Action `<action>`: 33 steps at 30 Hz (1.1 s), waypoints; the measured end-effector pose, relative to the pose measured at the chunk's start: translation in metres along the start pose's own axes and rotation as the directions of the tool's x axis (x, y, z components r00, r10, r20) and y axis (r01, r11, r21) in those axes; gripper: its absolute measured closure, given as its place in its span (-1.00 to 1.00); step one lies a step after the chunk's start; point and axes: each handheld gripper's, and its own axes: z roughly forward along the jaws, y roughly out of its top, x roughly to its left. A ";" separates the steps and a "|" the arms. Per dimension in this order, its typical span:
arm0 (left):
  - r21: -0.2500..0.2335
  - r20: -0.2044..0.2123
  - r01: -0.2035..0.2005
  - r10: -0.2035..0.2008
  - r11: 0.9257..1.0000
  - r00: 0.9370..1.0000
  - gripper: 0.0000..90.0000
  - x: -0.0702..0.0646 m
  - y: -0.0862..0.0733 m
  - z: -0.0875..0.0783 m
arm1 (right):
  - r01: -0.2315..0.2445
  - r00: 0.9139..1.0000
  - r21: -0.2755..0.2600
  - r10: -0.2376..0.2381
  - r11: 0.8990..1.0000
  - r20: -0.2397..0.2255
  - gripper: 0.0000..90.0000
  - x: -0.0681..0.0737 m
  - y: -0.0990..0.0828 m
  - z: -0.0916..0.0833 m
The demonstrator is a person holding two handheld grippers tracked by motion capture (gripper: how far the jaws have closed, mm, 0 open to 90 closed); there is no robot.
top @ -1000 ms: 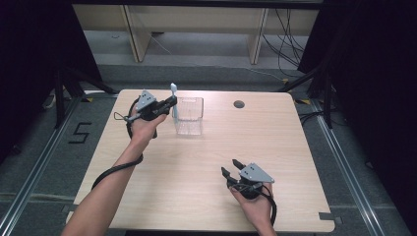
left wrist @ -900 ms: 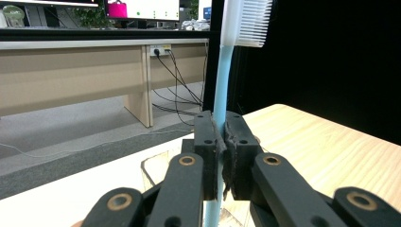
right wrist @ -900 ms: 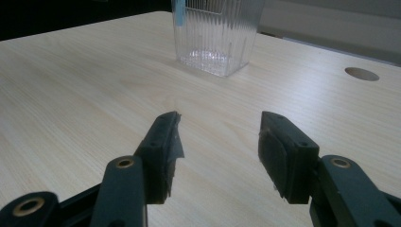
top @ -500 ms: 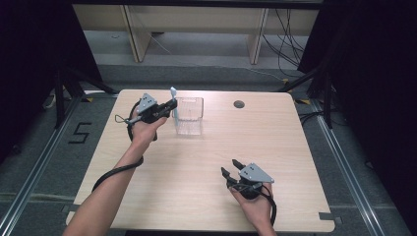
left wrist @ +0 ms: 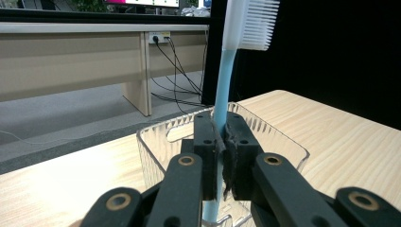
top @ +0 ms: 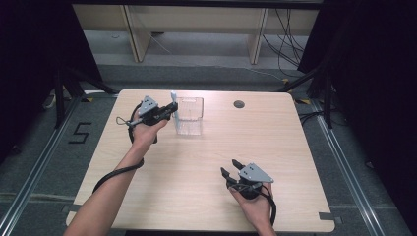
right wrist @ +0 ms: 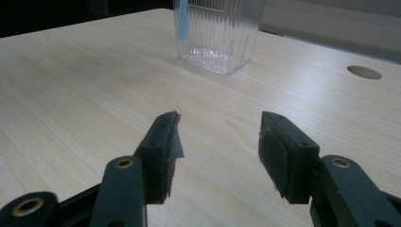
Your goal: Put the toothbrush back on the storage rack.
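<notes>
A light-blue toothbrush (left wrist: 222, 90) — white bristles up, upright — stands at the rim of a clear ribbed container (top: 191, 115).

A light wooden table (top: 196, 167) with rounded corners stands on a grey floor (top: 44, 162). Toward its far edge, left of centre, a clear ribbed plastic container (top: 191, 117) rests directly on the top. Right of the container, near the far edge, is a small round cable hole (top: 239, 104) in the tabletop.
</notes>
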 end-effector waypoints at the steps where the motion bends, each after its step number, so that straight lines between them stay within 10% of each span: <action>1: 0.001 0.001 0.001 -0.001 1.000 1.000 0.87 0.000 0.000 0.000 | -0.001 1.000 0.000 0.001 1.000 -0.001 0.09 0.000 0.000 0.000; 26: 0.026 -0.004 0.015 -0.015 1.000 1.000 0.82 0.002 -0.011 -0.002 | -0.004 1.000 0.002 0.004 1.000 -0.003 0.09 0.002 -0.001 0.002; 33: 0.039 -0.008 0.031 -0.031 0.999 0.999 0.48 0.003 -0.012 -0.003 | -0.026 1.000 0.001 0.026 1.000 -0.001 0.08 0.003 -0.002 0.002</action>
